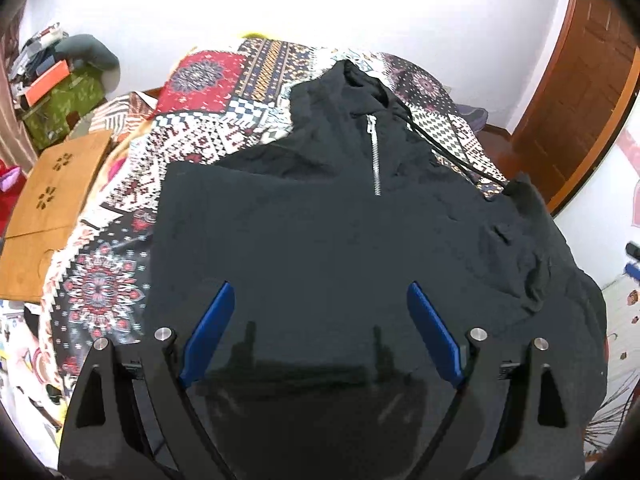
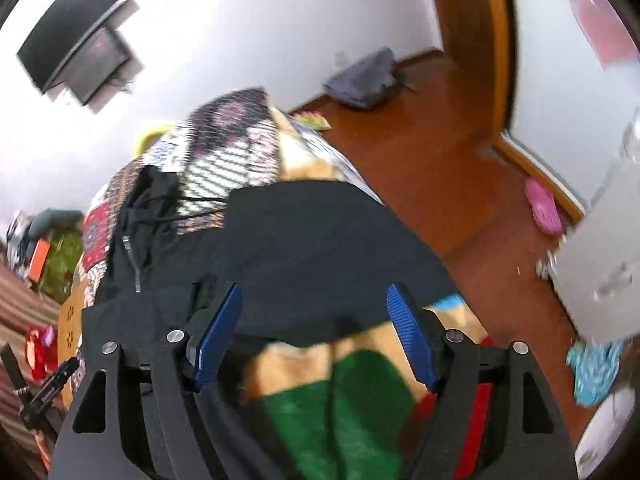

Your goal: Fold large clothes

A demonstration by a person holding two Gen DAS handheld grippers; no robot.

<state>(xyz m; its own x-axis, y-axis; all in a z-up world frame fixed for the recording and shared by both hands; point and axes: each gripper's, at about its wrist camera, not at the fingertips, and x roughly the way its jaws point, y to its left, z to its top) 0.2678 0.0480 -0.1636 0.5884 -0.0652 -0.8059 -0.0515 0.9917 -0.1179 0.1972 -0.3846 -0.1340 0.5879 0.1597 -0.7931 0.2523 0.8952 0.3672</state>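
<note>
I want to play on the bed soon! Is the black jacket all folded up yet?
Not yet. The black jacket lies spread on the patterned bedspread with its zipper facing up, and one side looks folded in. Both the left tongs and right tongs are open, holding nothing. The hood and the other folds are left.

Both fisheye views bend hard at the edges, with dark vignetted corners. The white wall [image 1: 320, 20] is blown out by glare at top centre, while the black hoodie [image 1: 320, 232] loses detail. The right wrist view is smeared by motion blur, worst at right.
</note>
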